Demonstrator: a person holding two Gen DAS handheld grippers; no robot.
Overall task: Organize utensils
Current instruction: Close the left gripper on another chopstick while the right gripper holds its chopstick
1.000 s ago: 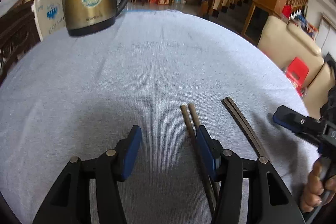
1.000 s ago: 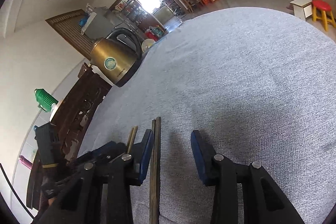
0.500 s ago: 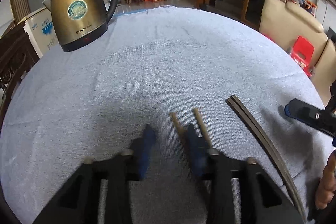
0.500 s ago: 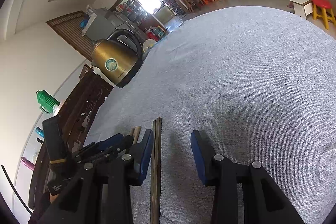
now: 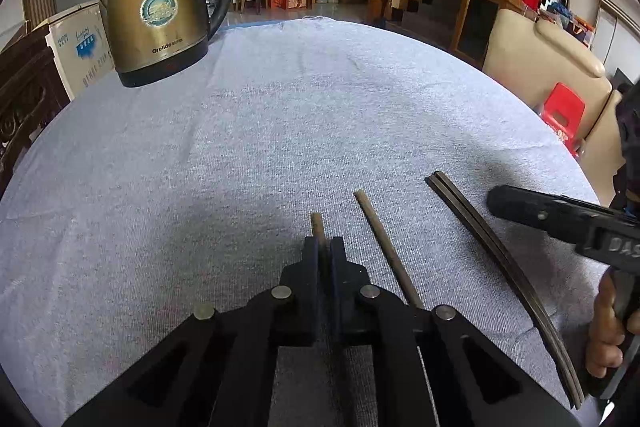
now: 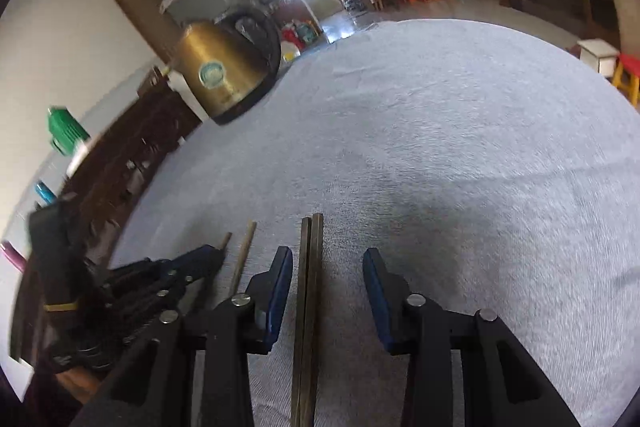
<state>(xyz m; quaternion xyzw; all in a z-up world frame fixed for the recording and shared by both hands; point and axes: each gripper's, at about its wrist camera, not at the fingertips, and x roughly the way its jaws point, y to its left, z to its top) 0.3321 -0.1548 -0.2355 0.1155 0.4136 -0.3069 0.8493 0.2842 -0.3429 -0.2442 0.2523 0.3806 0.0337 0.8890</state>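
My left gripper [image 5: 324,247] is shut on a light brown chopstick [image 5: 318,225], whose tip sticks out past the jaws. Its mate, a second light brown chopstick [image 5: 386,251], lies on the grey cloth just to the right. A pair of dark chopsticks [image 5: 496,255] lies side by side further right. In the right wrist view the dark chopsticks [image 6: 308,291] lie between the fingers of my open right gripper [image 6: 326,275], nearer the left one. The left gripper [image 6: 188,267] and the light chopsticks [image 6: 244,255] show at the left there.
A brass electric kettle [image 5: 158,11] stands at the far left of the round table's grey cloth [image 5: 320,99]. My right gripper [image 5: 560,223] and the hand that holds it show at the right edge. A cream sofa [image 5: 532,59] and a red stool [image 5: 564,115] stand beyond the table.
My left gripper has shifted left and closed on the left light chopstick, parting it from its mate. The right gripper has turned a little and stays open over the dark pair.
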